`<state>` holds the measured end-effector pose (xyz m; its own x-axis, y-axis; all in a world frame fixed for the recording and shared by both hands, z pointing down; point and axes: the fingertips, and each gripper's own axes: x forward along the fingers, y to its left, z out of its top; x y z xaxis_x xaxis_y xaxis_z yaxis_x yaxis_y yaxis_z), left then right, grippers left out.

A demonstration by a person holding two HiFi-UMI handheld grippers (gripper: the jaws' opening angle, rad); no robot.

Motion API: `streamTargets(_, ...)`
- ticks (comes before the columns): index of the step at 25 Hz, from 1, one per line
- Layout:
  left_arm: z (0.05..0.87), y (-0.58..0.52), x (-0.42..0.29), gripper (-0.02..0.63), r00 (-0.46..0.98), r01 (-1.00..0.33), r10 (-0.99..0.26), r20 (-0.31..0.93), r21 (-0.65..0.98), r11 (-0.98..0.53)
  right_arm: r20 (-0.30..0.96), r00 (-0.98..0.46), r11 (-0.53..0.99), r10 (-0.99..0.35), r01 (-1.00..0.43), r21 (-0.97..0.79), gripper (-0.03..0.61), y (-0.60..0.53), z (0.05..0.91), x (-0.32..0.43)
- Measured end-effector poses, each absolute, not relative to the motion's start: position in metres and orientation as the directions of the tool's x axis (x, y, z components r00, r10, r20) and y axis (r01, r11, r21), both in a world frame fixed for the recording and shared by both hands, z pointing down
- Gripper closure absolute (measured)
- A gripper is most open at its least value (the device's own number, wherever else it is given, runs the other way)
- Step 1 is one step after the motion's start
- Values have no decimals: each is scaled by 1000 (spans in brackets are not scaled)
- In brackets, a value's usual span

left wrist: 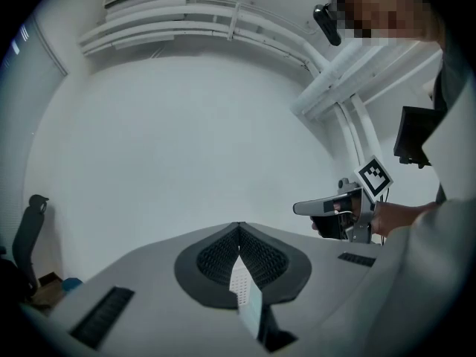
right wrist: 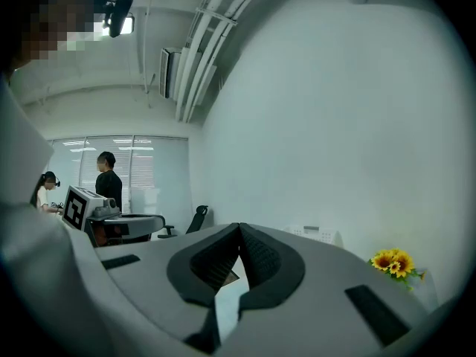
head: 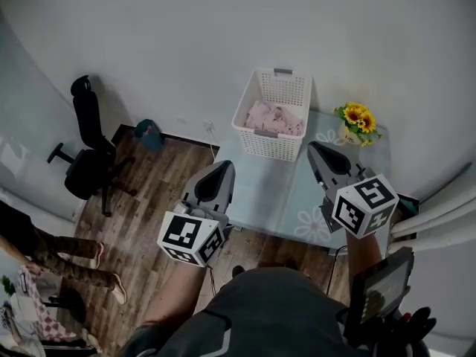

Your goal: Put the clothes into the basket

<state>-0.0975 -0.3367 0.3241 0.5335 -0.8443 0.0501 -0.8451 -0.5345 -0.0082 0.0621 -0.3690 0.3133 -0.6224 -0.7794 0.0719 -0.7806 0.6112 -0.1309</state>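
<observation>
Left hand-held gripper (head: 224, 168) and right hand-held gripper (head: 317, 149) hang closed, empty, by the tabletop (head: 282, 193); a careless swing could topple the basket (head: 268, 146) of pink clothes (head: 272, 117).

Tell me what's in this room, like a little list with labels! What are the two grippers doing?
Basket: white laundry basket, at the table's far end
Clothes: pink clothes, inside the basket
Table: pale blue table with a flower print
Flowers: sunflowers on the table, right of the basket
Chair: black office chair on the wooden floor, far left
Left gripper: jaws shut, holding nothing
Right gripper: jaws shut, holding nothing
</observation>
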Motion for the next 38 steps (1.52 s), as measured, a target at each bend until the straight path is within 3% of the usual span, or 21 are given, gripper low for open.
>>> streamTargets(38,327,-328,-147,604,574,-818,-818,18,44,-573,118,-562,551,-819,-827,-116,566,-355,319,13)
